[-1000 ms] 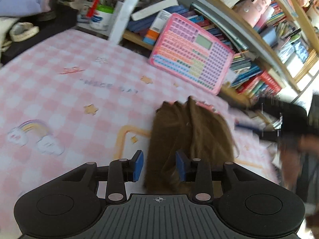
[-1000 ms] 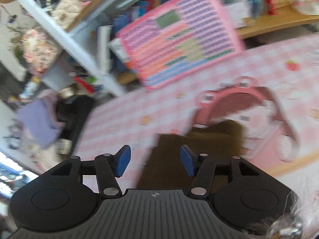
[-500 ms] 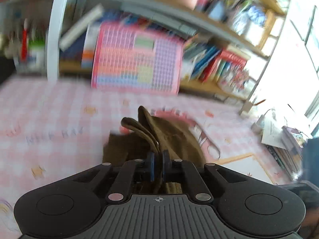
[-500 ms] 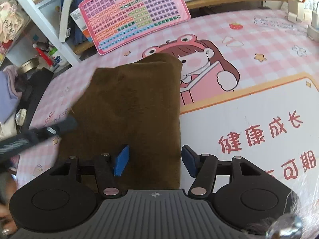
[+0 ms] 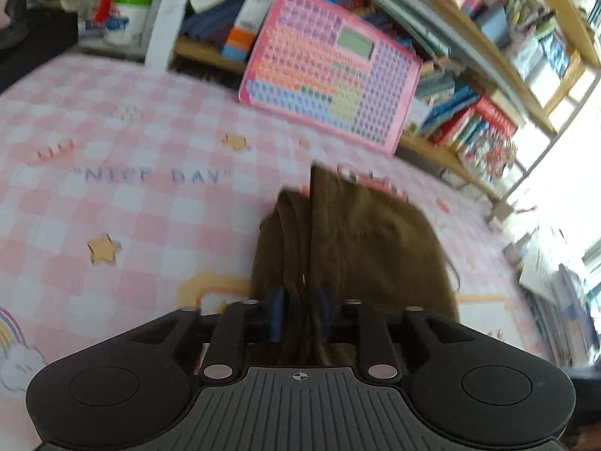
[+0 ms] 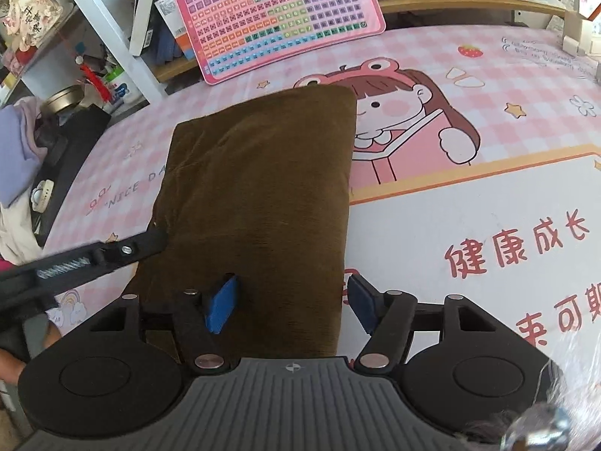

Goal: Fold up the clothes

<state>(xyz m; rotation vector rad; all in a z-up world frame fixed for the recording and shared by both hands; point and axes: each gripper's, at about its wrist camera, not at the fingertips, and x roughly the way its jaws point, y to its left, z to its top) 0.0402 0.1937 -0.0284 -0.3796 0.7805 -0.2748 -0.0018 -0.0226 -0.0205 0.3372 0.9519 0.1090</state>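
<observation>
A brown garment (image 6: pixel 255 188) lies folded into a flat rectangle on the pink checked mat (image 6: pixel 488 86). My right gripper (image 6: pixel 291 304) hovers open over its near end, the blue pads apart and nothing pinched. My left gripper (image 5: pixel 300 308) has bunched layers of the brown garment (image 5: pixel 368 248) between its blue pads, at the cloth's left edge. In the right wrist view the left gripper's finger (image 6: pixel 112 251) touches that left edge. The left wrist view is blurred by motion.
A pink toy keyboard board (image 6: pixel 278 15) leans on the bookshelf behind the mat and also shows in the left view as the board (image 5: pixel 330 86). Books fill the shelves (image 5: pixel 488 112). A black pad with clutter (image 6: pixel 64 158) sits at the far left. The mat's printed white panel (image 6: pixel 507 248) is to the right.
The left gripper closed on the cloth's edge, and its pads now stand a little wider than half a second ago. The right gripper stayed open and moved closer over the flattened garment.
</observation>
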